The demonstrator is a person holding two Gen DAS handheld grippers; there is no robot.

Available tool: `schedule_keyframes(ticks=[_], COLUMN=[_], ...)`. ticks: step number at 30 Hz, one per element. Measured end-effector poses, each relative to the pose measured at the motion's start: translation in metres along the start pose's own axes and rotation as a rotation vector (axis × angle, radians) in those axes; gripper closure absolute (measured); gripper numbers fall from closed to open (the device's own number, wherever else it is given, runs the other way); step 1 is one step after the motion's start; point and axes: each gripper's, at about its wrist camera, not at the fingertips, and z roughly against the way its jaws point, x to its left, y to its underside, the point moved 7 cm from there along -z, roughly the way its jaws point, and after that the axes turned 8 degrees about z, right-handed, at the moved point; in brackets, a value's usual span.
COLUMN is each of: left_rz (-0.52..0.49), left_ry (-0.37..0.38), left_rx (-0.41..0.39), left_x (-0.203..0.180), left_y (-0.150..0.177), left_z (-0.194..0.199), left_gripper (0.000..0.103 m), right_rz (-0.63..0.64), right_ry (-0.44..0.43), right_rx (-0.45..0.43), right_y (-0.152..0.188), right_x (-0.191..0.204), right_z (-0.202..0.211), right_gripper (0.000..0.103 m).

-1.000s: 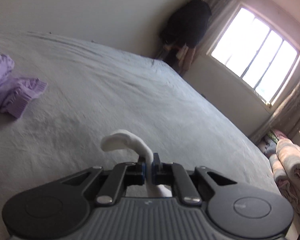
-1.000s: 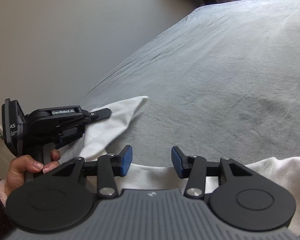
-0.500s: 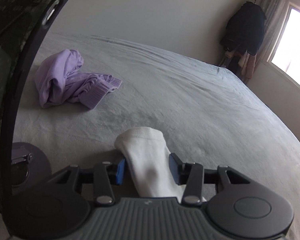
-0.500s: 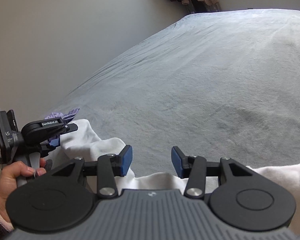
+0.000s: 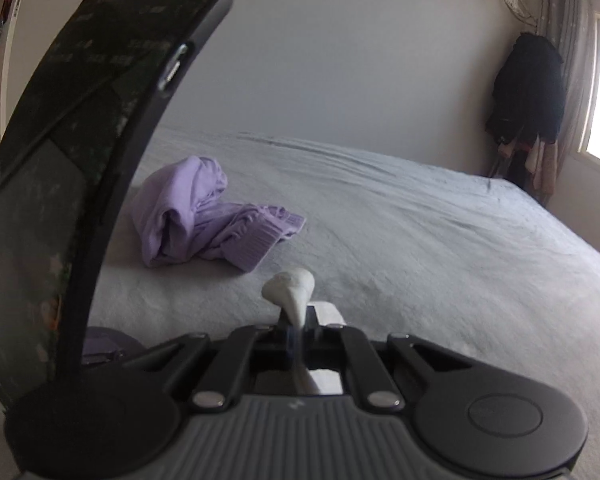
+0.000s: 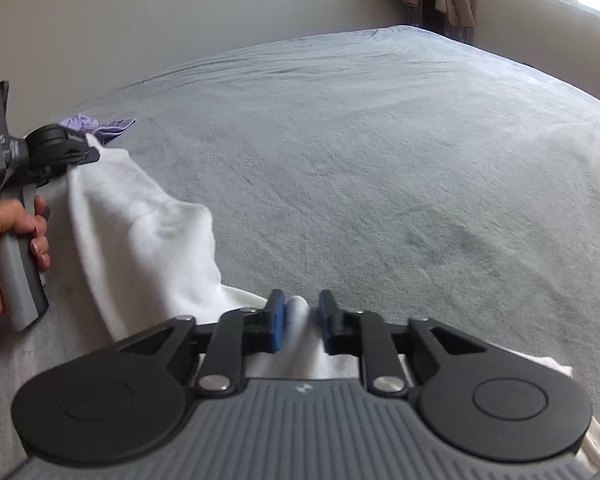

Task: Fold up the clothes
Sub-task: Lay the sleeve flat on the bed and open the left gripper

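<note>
A white garment [image 6: 140,240] lies on a grey bed [image 6: 380,160], its long axis running from 10 o'clock to 5 o'clock. The left gripper [image 5: 298,330] and right gripper [image 6: 302,322] have just closed their jaws, each pinching white cloth. Lettering on the left gripper is too blurred to read. Only the left view shows a phone [image 5: 80,160]; a purple garment [image 5: 204,216] lies crumpled at 11 o'clock.

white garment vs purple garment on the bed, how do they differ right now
The white garment is pinched by both tongs, left and right, whose jaws have just been closing; the purple garment lies untouched. The white one is stretched out between the tongs; the purple one sits crumpled in a heap, farther up the bed. Both rest on the same grey cover, unfolded.
</note>
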Motion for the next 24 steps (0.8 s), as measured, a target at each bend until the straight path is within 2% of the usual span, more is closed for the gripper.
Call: schedule_keyframes(ticks=[2, 3, 4, 5, 7, 10, 13, 17, 21, 24], left_rz=[-0.035, -0.046, -0.057, -0.068, -0.086, -0.108, -0.142, -0.196, -0.245, -0.246], left_ry=[-0.038, -0.039, -0.040, -0.040, -0.043, -0.041, -0.048, -0.002, 0.046, 0.081], left_rx=[0.065, 0.066, 0.067, 0.068, 0.066, 0.042, -0.020, -0.072, 0.007, 0.081], left_x=[-0.001, -0.001, -0.002, -0.003, -0.007, -0.015, -0.025, -0.040, -0.050, -0.049], left_y=[0.004, 0.004, 0.003, 0.002, 0.000, -0.007, -0.015, -0.018, -0.008, 0.003], left_z=[-0.007, -0.006, -0.004, -0.002, 0.004, 0.016, 0.031, 0.043, 0.036, 0.030], left_gripper=[0.093, 0.090, 0.081, 0.065, 0.056, 0.051, 0.044, 0.040, 0.040, 0.040], right_rz=[-0.019, -0.017, -0.014, -0.010, -0.007, -0.024, -0.040, -0.054, -0.092, -0.092], right_ry=[0.001, 0.000, 0.003, 0.011, 0.023, 0.030, 0.039, 0.046, 0.078, 0.021], right_rx=[-0.003, -0.005, -0.009, -0.015, -0.026, -0.042, -0.057, -0.074, -0.105, -0.110], right_y=[0.000, 0.000, 0.000, -0.001, -0.002, -0.004, -0.006, -0.008, -0.011, -0.012], right_x=[-0.003, -0.003, -0.003, -0.003, -0.003, -0.007, -0.009, -0.011, -0.020, -0.017], right_z=[0.000, 0.001, 0.002, 0.003, 0.006, 0.009, 0.010, 0.011, 0.017, 0.020], right_gripper=[0.096, 0.096, 0.096, 0.096, 0.097, 0.097, 0.097, 0.097, 0.099, 0.098])
